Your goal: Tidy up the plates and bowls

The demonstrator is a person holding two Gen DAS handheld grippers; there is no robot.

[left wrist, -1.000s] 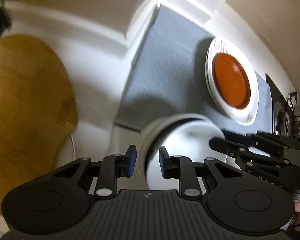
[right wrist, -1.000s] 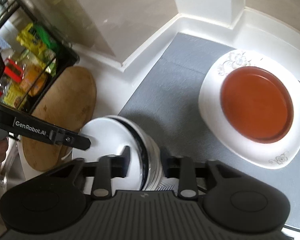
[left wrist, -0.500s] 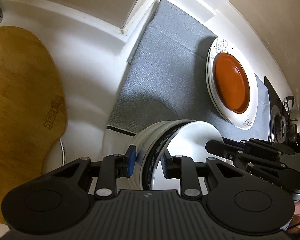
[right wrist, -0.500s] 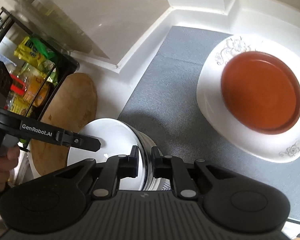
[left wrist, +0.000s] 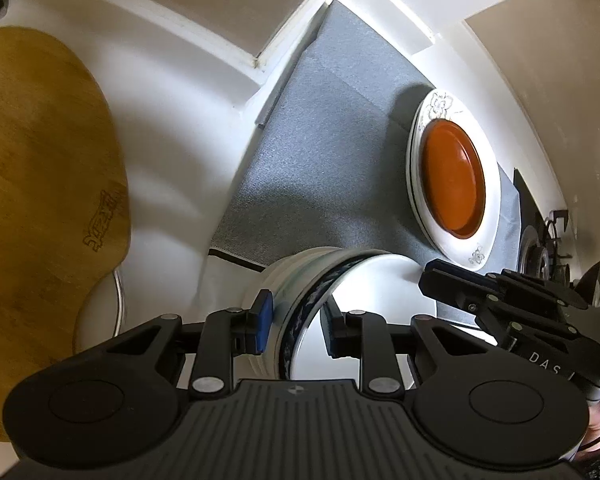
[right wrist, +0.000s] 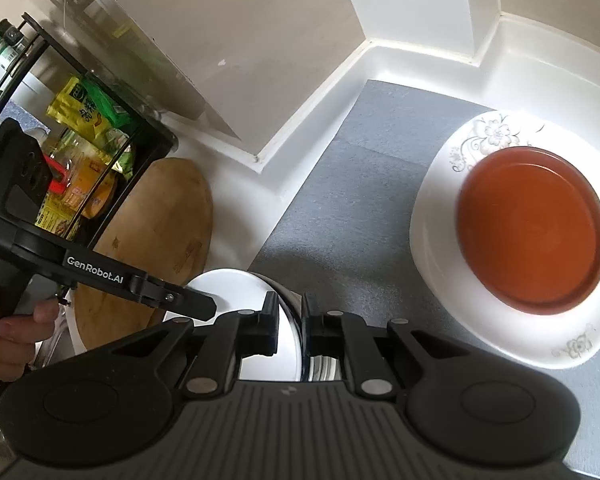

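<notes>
A stack of white bowls (left wrist: 312, 280) with a dark patterned band is held between both grippers above the edge of the grey mat (left wrist: 324, 152). My left gripper (left wrist: 296, 328) is shut on the stack's left rim. My right gripper (right wrist: 290, 324) is shut on the stack's (right wrist: 236, 292) right rim and shows in the left wrist view (left wrist: 472, 292). An orange plate (right wrist: 532, 228) lies on a white flowered plate (right wrist: 488, 132) at the mat's right side.
A round wooden board (left wrist: 40, 200) lies over a white dish on the left counter. A black wire rack (right wrist: 80, 148) with packets stands behind it. A stove burner (left wrist: 540, 256) is at the far right. White walls form a corner behind the mat.
Both grippers have closed tighter on the bowl stack and lifted it slightly, moving it towards the mat. The plates have not moved.
</notes>
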